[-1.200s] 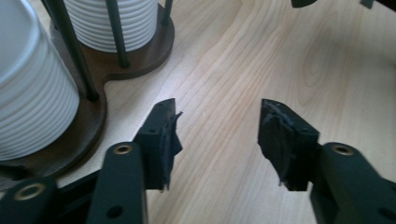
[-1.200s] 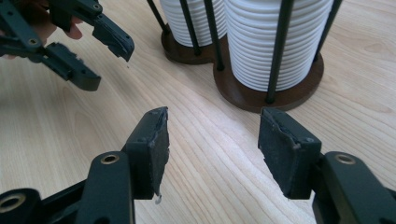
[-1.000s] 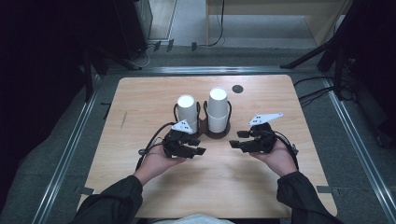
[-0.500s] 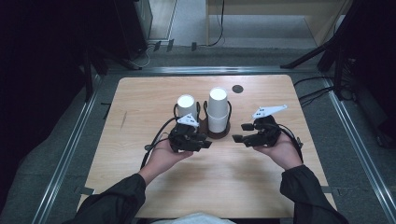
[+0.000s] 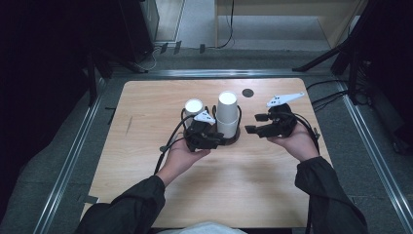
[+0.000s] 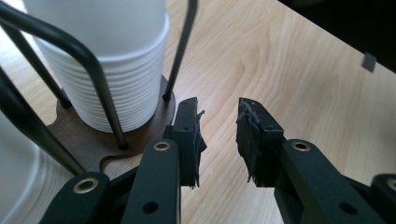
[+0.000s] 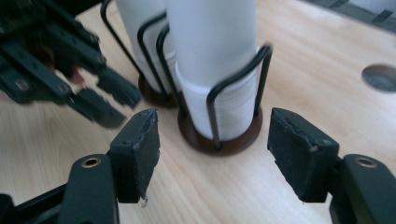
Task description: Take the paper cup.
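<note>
A: The cups point(image 5: 227, 115) — where did they stand against your grippers?

B: They stood as two white stacks in a wire rack point(image 5: 235, 137) on a dark wooden base, about mid-table point(image 5: 146, 107). The taller stack, the cups I was working nearest, was on the right; the shorter stack point(image 5: 193, 107) sat just left of it. My left gripper point(image 5: 213, 140) lay low at the near side of the rack, right against the base. My right gripper point(image 5: 251, 123) hung just to the right of the tall stack, apart from it, jaws aimed at it.

A: Was either gripper holding anything?

B: No. In the left gripper view my left jaws had a narrow gap with only bare table behind it; they had just been closing, with nothing between them. The rack's base point(image 6: 112, 140) and one wire post point(image 6: 182, 46) rose just beside the left jaw tip, and the ribbed rims of the cups point(image 6: 121, 84) stood beyond, up and to the left.

A: And the right one?

B: Its jaws stood well apart and had just been opening, also empty. In the right gripper view the tall stack point(image 7: 215, 56) in its wire loop stood straight ahead, centred between the two pads point(image 7: 140, 144) but farther off, not touched. My left gripper point(image 7: 70, 79) showed blurred at the upper left, beside the shorter stack point(image 7: 140, 28).

A: Anything else on the table?

B: A small dark round hole point(image 5: 248, 92) behind the rack, to the right.
</note>
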